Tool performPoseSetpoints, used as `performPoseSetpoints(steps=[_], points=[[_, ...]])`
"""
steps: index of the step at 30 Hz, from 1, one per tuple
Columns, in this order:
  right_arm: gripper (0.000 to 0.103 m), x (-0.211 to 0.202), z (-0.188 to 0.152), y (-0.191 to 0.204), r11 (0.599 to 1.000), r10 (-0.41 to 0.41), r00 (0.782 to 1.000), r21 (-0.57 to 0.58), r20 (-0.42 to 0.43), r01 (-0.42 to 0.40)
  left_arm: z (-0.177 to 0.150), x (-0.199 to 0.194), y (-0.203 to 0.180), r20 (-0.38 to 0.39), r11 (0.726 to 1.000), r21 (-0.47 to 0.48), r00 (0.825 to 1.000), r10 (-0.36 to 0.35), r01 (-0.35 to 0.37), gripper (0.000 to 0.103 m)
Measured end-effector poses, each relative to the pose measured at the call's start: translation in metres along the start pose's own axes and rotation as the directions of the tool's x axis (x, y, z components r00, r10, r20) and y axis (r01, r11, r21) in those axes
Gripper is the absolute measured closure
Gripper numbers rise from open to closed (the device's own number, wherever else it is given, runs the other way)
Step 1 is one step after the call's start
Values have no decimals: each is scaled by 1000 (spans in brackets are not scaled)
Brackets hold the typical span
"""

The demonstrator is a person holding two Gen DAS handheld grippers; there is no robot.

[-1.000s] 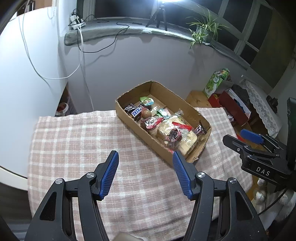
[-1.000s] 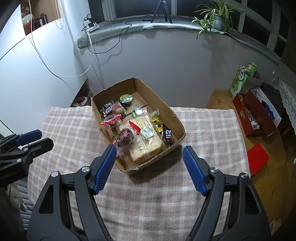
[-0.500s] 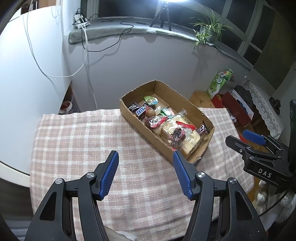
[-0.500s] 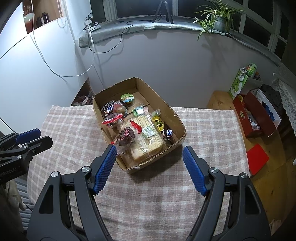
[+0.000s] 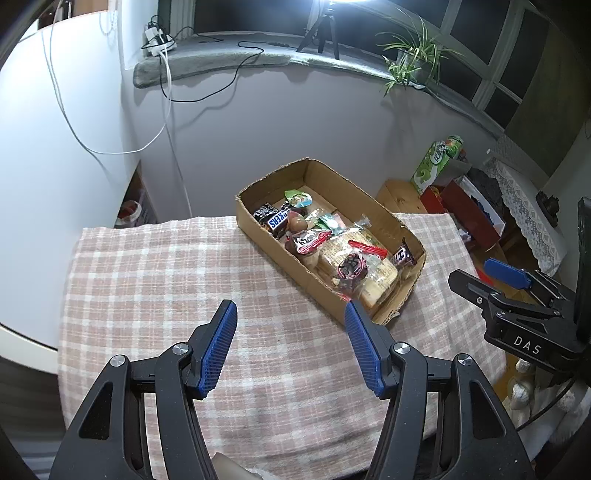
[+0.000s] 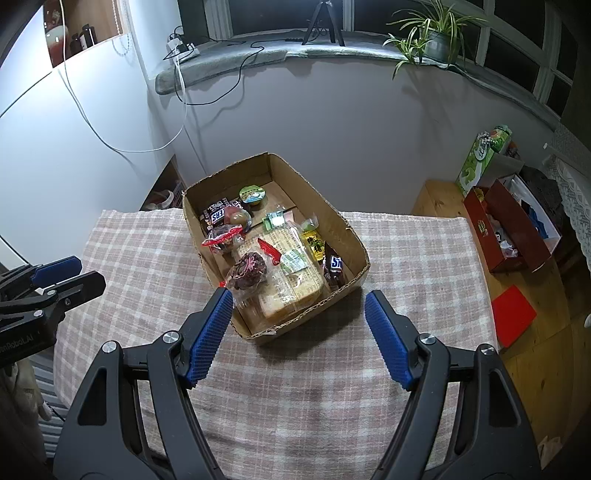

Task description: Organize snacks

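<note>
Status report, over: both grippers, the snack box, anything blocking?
Left gripper open, empty, above the checkered cloth. Right gripper open, empty, near the cardboard box. Snacks all inside the box. Nothing blocking.

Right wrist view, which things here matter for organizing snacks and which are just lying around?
For the job:
cardboard box
Snickers bar
jelly cup
cracker pack

Lying about:
spider plant
green carton
red box
tripod

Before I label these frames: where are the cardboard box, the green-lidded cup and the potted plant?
cardboard box point(image 6: 354, 243), right wrist view, right wall.
green-lidded cup point(image 6: 252, 194), right wrist view, lid centre.
potted plant point(image 5: 410, 62), left wrist view, leaves.
</note>
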State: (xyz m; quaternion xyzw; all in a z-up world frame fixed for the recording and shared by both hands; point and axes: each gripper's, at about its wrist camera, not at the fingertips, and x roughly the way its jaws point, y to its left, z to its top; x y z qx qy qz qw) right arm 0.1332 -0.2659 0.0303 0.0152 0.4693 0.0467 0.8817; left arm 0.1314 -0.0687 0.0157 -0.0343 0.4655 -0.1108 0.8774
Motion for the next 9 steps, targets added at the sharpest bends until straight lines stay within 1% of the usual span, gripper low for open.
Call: performPoseSetpoints(steps=[9], points=[[26,1,-1,1,1000,-1,1000,5,-3,1,1,1,-1,9,1000,2,1000,-1,0,43]])
